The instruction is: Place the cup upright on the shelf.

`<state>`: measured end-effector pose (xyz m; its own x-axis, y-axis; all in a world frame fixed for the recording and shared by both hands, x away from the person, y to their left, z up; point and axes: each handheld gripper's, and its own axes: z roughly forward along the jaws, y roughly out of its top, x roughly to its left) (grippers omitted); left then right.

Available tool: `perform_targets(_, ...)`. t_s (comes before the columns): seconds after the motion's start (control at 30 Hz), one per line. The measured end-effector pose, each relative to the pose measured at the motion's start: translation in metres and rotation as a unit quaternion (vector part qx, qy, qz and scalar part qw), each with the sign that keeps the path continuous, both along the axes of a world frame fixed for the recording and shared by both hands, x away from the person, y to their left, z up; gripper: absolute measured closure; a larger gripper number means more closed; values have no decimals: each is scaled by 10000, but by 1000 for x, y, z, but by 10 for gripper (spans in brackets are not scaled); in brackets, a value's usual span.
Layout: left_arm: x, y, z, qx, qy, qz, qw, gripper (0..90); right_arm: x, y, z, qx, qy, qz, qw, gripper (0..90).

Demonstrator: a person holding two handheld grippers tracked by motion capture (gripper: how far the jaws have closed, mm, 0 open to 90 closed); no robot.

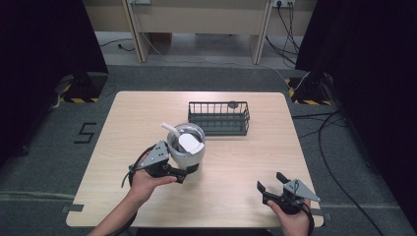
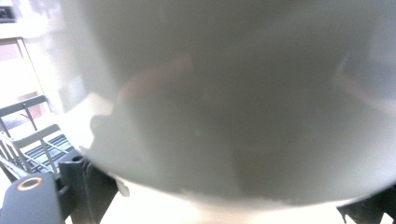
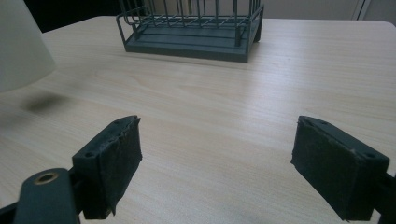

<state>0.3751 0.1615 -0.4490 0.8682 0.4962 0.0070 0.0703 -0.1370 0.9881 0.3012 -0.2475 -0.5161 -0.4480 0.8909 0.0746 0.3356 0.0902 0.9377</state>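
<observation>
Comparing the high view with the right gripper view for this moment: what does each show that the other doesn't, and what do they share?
High view alone: the left gripper clamped on the white cup, with its lid and straw, both of the person's hands, and the floor and cables around the table.

Right gripper view alone: the open right gripper close up, its worn jaw pads wide apart over bare wood, and the cup's shadow on the tabletop.

Both: the dark wire basket, the wooden tabletop, and the cup.
</observation>
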Motion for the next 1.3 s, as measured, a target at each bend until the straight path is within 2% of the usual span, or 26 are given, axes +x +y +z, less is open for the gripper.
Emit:
perform_targets(0.53,18,-12,10,-21,-50,34,10000,102,0,0,0,39,21,-10,10000,161)
perform_targets(1.3,45,-21,33,17,-180,106,9998,103,0,-1,0,45,38,-18,10000,161)
